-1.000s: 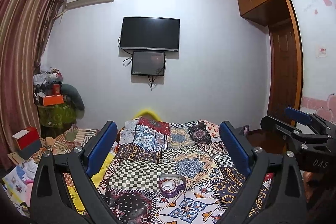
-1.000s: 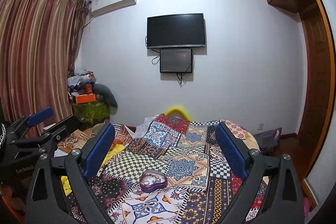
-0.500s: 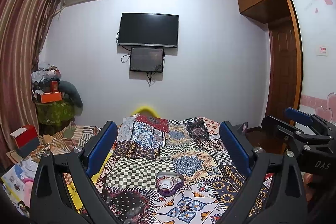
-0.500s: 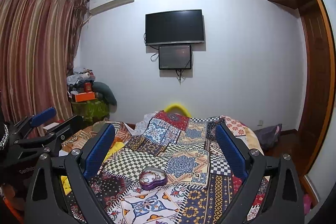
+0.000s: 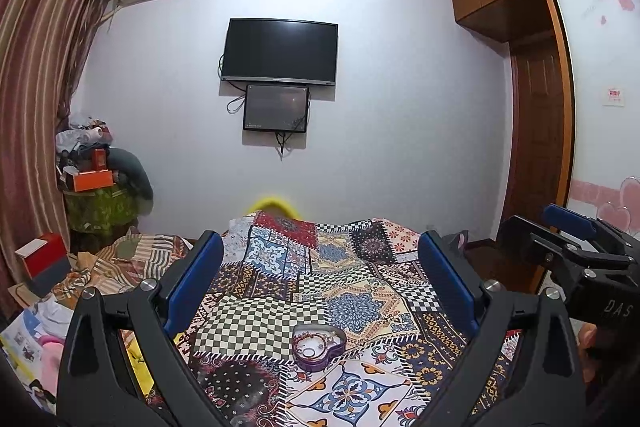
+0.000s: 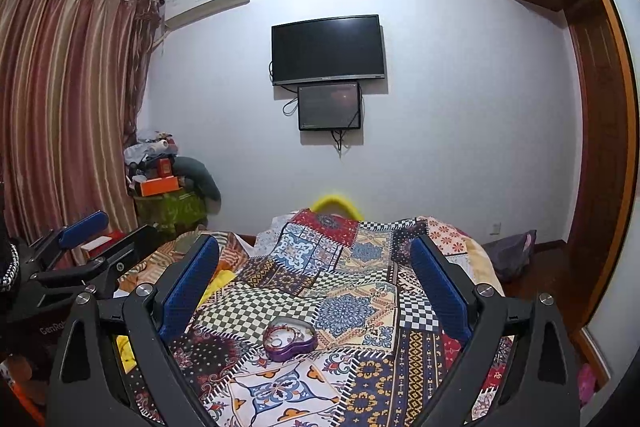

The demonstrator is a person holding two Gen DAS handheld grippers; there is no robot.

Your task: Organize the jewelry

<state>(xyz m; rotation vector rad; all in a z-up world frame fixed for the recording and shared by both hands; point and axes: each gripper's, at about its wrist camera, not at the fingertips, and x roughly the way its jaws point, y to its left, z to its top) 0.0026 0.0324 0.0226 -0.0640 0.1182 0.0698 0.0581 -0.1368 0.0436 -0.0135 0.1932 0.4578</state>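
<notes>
A purple heart-shaped tin (image 5: 319, 346) with bracelets and small jewelry inside lies open on the patchwork bedspread (image 5: 352, 311). It also shows in the right wrist view (image 6: 290, 339). My left gripper (image 5: 320, 279) is open and empty, held above and short of the tin. My right gripper (image 6: 316, 279) is open and empty too, at about the same height. The right gripper shows at the right edge of the left wrist view (image 5: 576, 247), and the left gripper at the left edge of the right wrist view (image 6: 76, 255).
A wall TV (image 5: 281, 53) with a smaller screen below it hangs ahead. A cluttered stand with an orange box (image 5: 92, 181) and striped curtains (image 5: 36, 87) are at the left. A wooden wardrobe (image 5: 536, 131) is at the right. A striped blanket (image 5: 132, 263) lies left of the bed.
Both views have shifted slightly; the tin sits a little lower and nearer the centre between the fingers. Both grippers stay open and empty.
</notes>
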